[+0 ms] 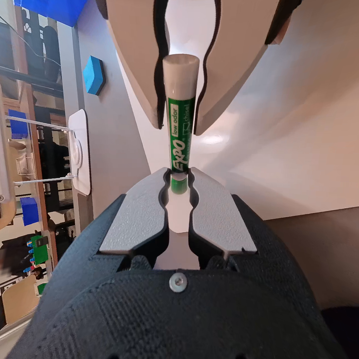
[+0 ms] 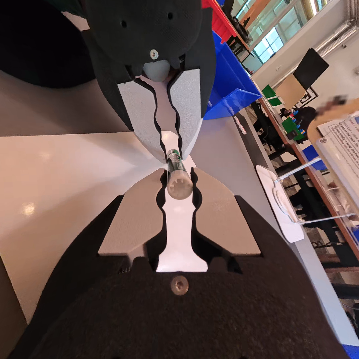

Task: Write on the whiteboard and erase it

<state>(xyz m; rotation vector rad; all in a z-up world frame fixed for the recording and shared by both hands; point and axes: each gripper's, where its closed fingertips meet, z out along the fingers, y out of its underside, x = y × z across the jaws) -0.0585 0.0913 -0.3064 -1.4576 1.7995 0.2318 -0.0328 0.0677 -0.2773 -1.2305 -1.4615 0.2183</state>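
At frame centre the left gripper [image 1: 179, 172] pinches the green marker's [image 1: 180, 124] cap end; the right gripper [image 2: 179, 172] straddles its white barrel end, contact unclear. A blue eraser [image 1: 93, 75] sits upper left on the whiteboard [image 1: 272, 155].

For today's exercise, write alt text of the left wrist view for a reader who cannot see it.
A green marker is held end to end between the left hand-held gripper and the right hand-held gripper above a whiteboard. A blue eraser lies at left.
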